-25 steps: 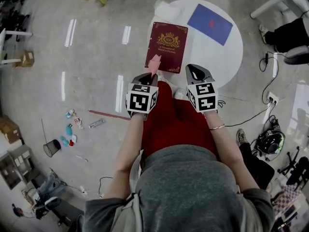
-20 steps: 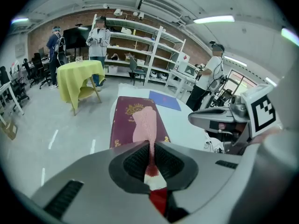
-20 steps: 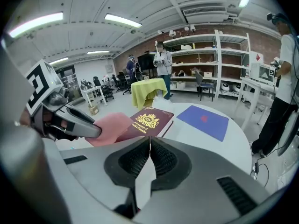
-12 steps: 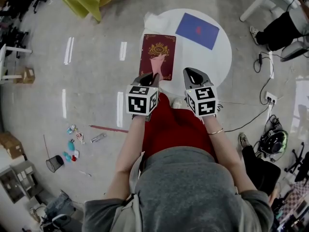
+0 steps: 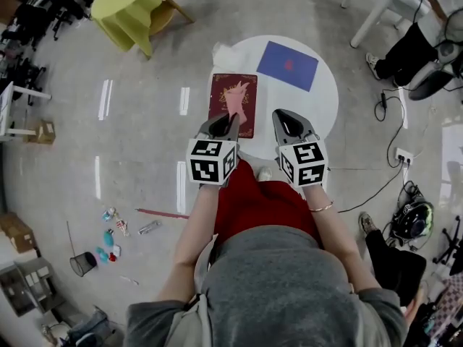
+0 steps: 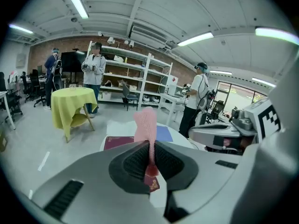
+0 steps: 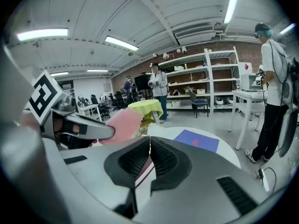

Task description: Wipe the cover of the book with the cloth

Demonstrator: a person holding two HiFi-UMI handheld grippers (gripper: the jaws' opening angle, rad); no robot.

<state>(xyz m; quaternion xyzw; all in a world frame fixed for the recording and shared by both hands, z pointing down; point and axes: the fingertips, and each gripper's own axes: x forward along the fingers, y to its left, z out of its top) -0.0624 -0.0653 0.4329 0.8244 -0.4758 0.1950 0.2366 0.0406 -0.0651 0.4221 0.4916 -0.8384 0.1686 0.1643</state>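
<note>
Pinching the pink cloth tight in the left tool, over the maroon book at upper centre on the white table. Right tool pressed together on nothing, just right of the book.

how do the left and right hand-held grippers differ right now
The left hand-held gripper pinches the pink cloth; the right hand-held gripper is shut on nothing. The left one is over the red book, the right one over bare white table beside it. Both point forward, side by side.
</note>
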